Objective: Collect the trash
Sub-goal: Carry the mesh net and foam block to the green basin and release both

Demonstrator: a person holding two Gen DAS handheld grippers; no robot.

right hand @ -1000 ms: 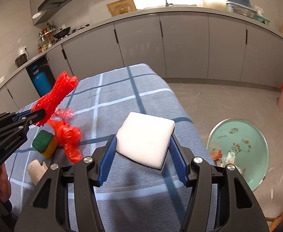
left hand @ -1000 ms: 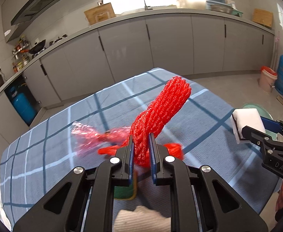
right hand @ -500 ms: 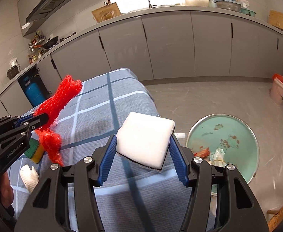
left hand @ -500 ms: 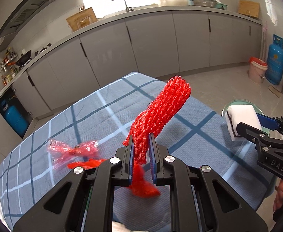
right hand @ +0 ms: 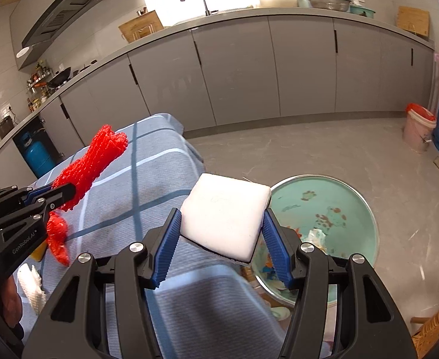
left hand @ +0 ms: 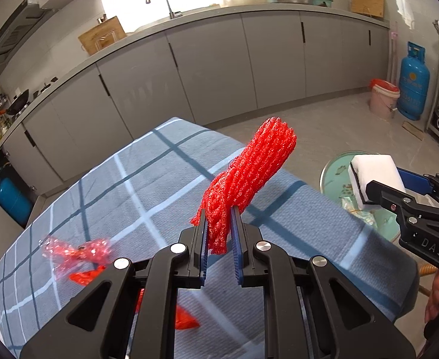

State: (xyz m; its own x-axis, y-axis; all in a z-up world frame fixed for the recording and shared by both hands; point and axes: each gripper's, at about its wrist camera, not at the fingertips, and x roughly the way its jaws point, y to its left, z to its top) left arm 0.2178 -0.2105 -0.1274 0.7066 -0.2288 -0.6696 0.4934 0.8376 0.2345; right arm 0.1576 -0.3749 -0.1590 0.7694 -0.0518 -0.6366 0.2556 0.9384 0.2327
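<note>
The left tool (left hand: 218, 233) is clenched on a red foam net (left hand: 249, 176), lifted above the checked surface (left hand: 147, 185). The right tool (right hand: 221, 230) grips a white sponge (right hand: 224, 214) between its blue pads, over the surface's right edge. A teal basin (right hand: 339, 209) holding scraps sits on the floor just right. Red wrappers (left hand: 78, 251) lie on the surface at left

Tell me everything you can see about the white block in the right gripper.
The white block is a squarish, soft-looking pad with rounded corners, like foam or sponge, with a thin dark layer on its underside. The right gripper is shut on it, its blue ridged pads pressing two opposite sides. It is held clear of the checked tablecloth, tilted, near the table's edge, in front of the green basin on the floor.
</note>
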